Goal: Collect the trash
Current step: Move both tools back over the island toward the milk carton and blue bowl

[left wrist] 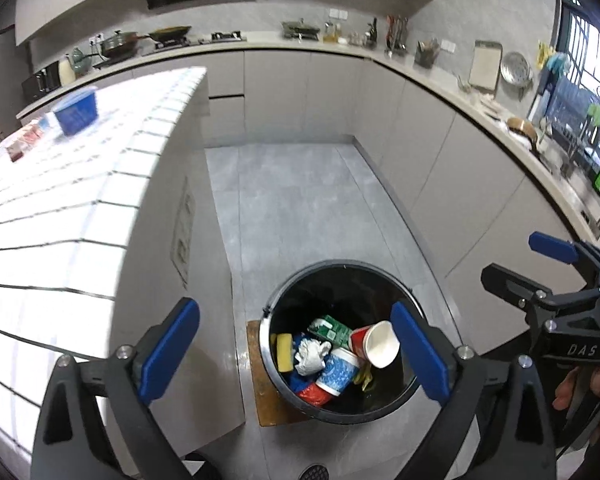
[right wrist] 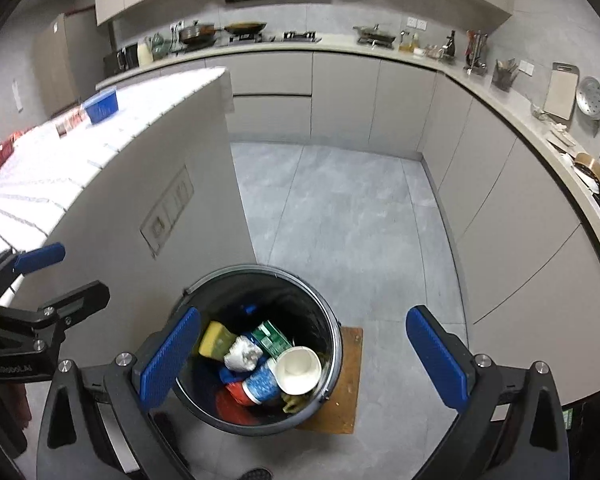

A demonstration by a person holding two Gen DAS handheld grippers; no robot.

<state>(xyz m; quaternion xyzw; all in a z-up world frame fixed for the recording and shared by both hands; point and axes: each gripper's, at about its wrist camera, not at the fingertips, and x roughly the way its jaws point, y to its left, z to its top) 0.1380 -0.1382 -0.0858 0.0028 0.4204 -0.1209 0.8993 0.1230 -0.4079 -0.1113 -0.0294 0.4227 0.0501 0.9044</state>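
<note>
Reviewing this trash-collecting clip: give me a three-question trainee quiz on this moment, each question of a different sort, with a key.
1. True or false: the left gripper holds a paper cup between its fingers.
2. Multiple choice: the trash bin stands on A) the tiled counter, B) a brown board on the floor, C) a chair.
3. Fill in: the yellow sponge lies inside the ____.

Key
1. False: both the left gripper and the right gripper are open with nothing between the fingers; the white paper cup lies in the bin.
2. B: the brown board lies on the grey floor.
3. Bin.
</note>
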